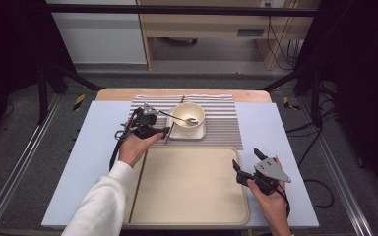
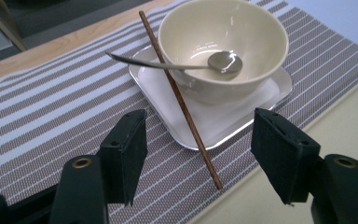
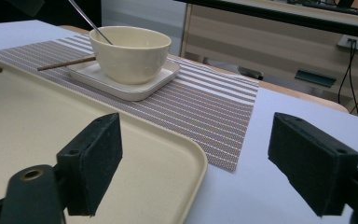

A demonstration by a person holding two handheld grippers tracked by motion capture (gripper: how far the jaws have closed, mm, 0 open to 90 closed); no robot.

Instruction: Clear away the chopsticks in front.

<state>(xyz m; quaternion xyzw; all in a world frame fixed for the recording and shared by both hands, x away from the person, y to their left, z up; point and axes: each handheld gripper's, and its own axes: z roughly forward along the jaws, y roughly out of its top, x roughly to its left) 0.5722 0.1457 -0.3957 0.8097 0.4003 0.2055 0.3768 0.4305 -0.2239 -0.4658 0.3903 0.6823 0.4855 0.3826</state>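
Observation:
A cream bowl (image 1: 188, 113) stands on a square white plate (image 1: 198, 132) on a striped placemat (image 1: 221, 123). A metal spoon (image 1: 191, 120) rests inside the bowl (image 2: 223, 37), its handle sticking out to the left. One brown chopstick (image 1: 171, 129) leans across the plate's left edge (image 2: 158, 88). My left gripper (image 1: 158, 123) hovers open just left of the plate, and the chopstick's near end (image 2: 216, 182) lies between its jaws, untouched. My right gripper (image 1: 246, 158) is open and holds nothing, above the right edge of the beige tray (image 1: 187, 196).
The tray (image 3: 74, 126) lies bare in front of the placemat (image 3: 205, 112) on a pale blue table top (image 1: 275, 128). Black frame poles and cables stand beyond the table's sides. A wooden bench and a wall socket are behind the table.

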